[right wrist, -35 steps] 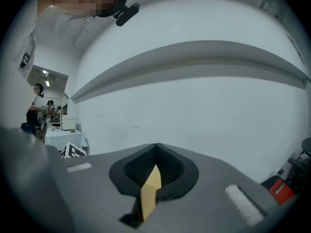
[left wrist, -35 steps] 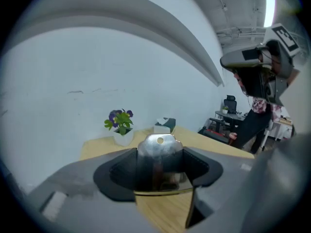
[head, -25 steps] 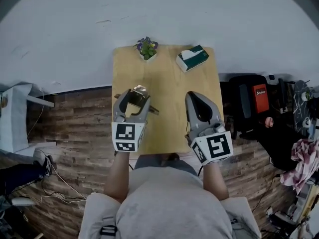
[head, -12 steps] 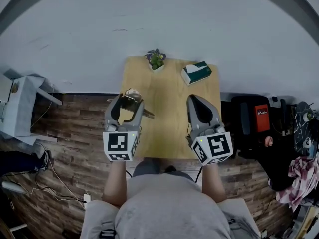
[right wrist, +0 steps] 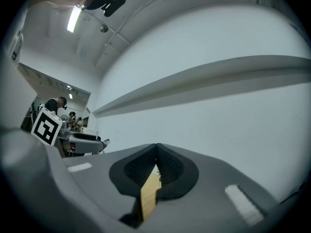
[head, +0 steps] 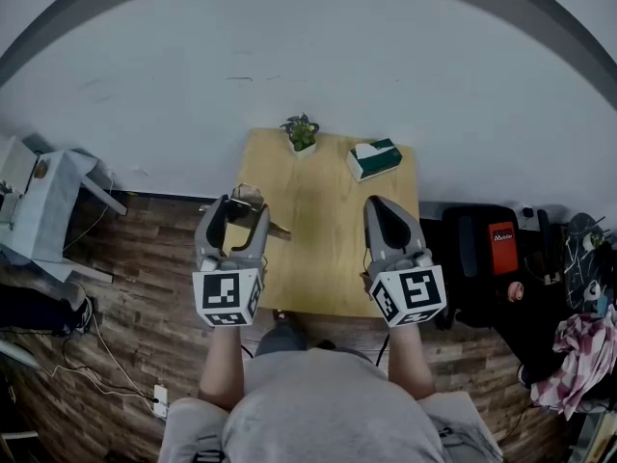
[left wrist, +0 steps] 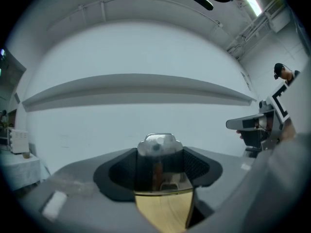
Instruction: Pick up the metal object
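My left gripper [head: 235, 206] is shut on the metal object [head: 248, 197], a shiny piece with a thin handle sticking out to the right, held over the left edge of the wooden table [head: 328, 249]. In the left gripper view the metal object [left wrist: 158, 149] fills the gap between the dark pads [left wrist: 194, 166], its rounded top poking above them. My right gripper [head: 384, 205] hangs over the table's right half, shut with nothing in it. The right gripper view shows the right gripper [right wrist: 156, 155] with its pads meeting at the tip.
A small potted plant [head: 302, 133] and a green tissue box [head: 375, 158] stand at the table's far edge. A black case with a red box [head: 492, 249] lies on the floor to the right, a white stand [head: 48, 201] to the left. A white wall is behind the table.
The left gripper has carried the metal object up and to the left, toward the table's left edge. The head camera has risen, so the table looks smaller. The right gripper stays shut.
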`<state>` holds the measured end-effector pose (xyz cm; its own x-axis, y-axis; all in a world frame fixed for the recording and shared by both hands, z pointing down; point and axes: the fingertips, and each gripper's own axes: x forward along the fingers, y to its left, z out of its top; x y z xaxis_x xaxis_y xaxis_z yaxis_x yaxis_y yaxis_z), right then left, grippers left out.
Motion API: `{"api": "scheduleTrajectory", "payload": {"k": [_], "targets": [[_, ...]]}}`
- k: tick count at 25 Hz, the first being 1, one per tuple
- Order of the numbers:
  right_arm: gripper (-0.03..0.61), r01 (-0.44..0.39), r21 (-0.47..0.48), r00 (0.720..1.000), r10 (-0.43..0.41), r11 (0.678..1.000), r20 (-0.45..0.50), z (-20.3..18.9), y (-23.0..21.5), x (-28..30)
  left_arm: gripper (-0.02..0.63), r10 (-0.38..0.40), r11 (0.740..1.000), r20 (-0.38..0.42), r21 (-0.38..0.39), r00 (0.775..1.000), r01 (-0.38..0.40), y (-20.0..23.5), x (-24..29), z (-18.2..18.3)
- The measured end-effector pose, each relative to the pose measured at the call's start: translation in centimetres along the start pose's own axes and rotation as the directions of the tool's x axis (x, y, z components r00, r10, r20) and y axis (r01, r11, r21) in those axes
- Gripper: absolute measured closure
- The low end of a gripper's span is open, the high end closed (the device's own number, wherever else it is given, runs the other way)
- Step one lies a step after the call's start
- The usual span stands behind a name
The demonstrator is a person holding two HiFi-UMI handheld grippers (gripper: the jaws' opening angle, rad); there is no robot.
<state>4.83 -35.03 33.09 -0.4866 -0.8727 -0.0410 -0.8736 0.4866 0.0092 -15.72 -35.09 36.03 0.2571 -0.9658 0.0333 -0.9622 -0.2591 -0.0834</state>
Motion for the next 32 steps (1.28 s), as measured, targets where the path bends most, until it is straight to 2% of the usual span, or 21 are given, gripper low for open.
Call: {"api": "scheduleTrajectory", "payload": {"k": [15, 32], "targets": [[0.578, 0.017, -0.017, 0.999, -0.016, 1.0, 0.04, 1.3, 0.6, -6.1, 0.314, 0.045, 0.999, 0.066, -0.001, 0.997, -0.045, -2.3, -5.5, 2.1], [0.578, 0.061, -0.018, 0.996, -0.06, 0.998, 0.061, 1.8, 0.6, -11.6, 0.314, 0.03, 0.999, 0.102, 0.009, 0.994, -0.031, -5.5, -8.9, 2.9]]}}
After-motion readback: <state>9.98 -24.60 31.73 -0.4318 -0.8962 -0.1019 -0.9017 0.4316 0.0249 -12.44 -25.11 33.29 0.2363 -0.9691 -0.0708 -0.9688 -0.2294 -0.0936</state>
